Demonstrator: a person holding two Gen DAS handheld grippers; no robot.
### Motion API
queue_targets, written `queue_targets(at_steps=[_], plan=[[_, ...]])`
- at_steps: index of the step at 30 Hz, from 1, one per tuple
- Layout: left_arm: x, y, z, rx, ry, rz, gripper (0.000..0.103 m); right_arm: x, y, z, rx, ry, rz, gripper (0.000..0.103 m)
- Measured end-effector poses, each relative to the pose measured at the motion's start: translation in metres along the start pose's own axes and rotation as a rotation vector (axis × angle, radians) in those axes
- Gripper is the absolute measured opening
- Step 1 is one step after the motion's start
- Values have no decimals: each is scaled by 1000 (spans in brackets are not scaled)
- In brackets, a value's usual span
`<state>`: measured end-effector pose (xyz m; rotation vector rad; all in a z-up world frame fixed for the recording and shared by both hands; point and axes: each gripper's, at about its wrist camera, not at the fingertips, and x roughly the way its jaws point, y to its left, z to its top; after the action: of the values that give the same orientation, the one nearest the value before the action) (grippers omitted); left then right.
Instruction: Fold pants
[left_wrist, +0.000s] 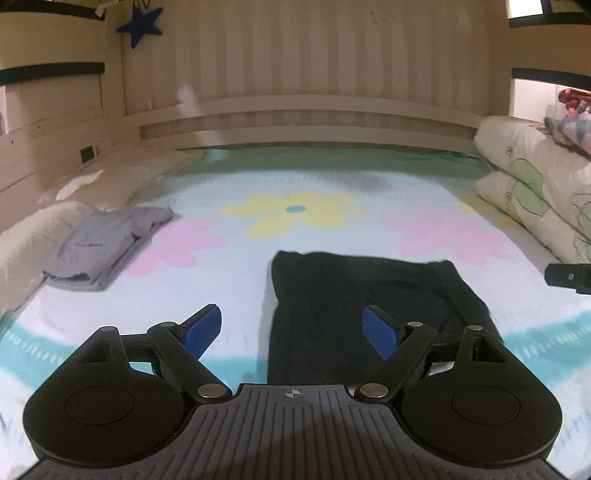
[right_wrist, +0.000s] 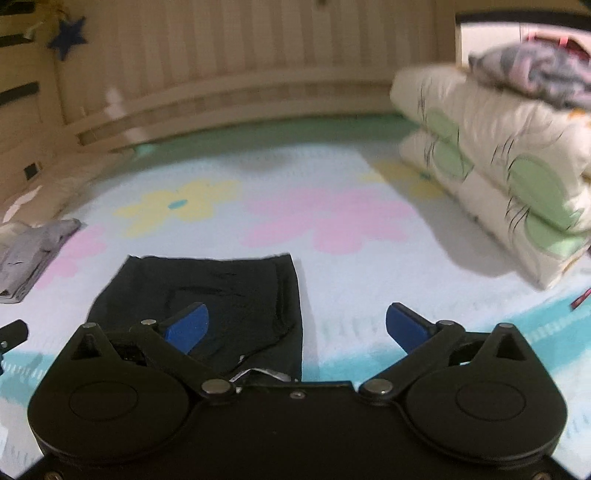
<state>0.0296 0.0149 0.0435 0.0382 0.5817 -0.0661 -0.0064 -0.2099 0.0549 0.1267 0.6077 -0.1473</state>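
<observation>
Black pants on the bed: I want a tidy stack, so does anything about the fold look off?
Mostly neat. The black pants lie flat as a folded rectangle on the flowered bed cover, but a white tag pokes out at the near edge. Both grippers are open and hold nothing.

Flowered bed (left_wrist: 332, 177): black pants (left_wrist: 369, 306), grey garment (left_wrist: 107, 247).

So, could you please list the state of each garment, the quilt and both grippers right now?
black pants: folded, flat on the bed sheet, not held
grey garment: folded, lying apart at the left
quilt: folded, stacked at the right
left gripper: open, empty
right gripper: open, empty
</observation>
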Motion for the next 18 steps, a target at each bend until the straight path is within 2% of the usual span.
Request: queue_targets(at_steps=[3, 7, 18], plan=[[-8, -1, -8, -8, 32, 4, 83, -25, 3, -10, 1, -38, 17, 103], [-17, -5, -20, -7, 64, 1, 83, -42, 5, -23, 20, 19, 59, 103], [-20, -14, -41, 15, 83, 21, 83, -51, 19, -56, -58, 49, 40, 103]])
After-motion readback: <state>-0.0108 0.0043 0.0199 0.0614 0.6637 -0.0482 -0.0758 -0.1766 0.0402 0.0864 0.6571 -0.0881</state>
